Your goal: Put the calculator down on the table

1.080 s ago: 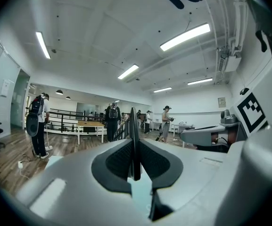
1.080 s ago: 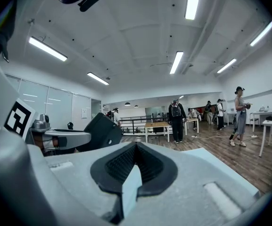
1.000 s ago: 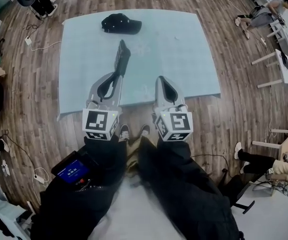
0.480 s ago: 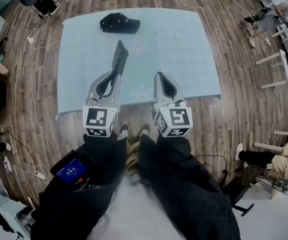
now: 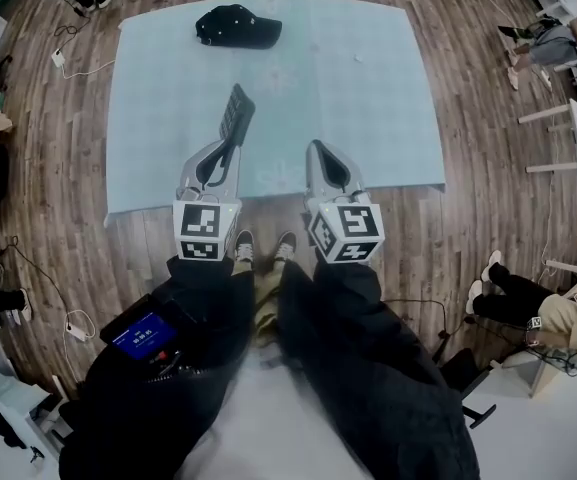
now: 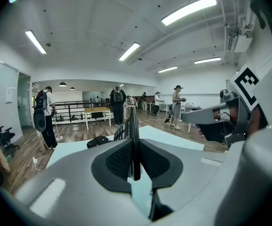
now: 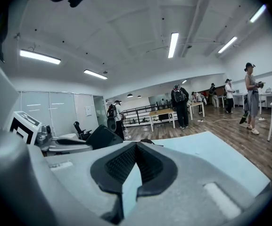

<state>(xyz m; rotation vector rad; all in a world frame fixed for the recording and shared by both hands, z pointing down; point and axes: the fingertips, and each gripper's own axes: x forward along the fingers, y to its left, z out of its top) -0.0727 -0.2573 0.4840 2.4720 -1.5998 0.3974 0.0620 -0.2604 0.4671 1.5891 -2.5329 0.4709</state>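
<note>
The dark calculator (image 5: 236,116) is held up on edge over the near part of the light blue table (image 5: 368,88), and my left gripper (image 5: 230,148) is shut on its lower end. In the left gripper view the calculator (image 6: 133,126) shows edge-on as a thin dark slab pinched between the pads. My right gripper (image 5: 317,152) hovers beside it over the table's near edge. Its jaws are shut with nothing in them (image 7: 135,148). From the right gripper view the calculator (image 7: 100,136) sticks out of the left gripper on the left.
A black cap (image 5: 238,26) lies at the table's far edge. Wooden floor surrounds the table. People and white desks (image 5: 568,128) stand at the right, and more people are far back in the room. A device with a blue screen (image 5: 146,334) hangs at my left hip.
Both grippers have sunk toward the table, the left one still carrying the calculator. The table and cap have slid upward in the head view.
</note>
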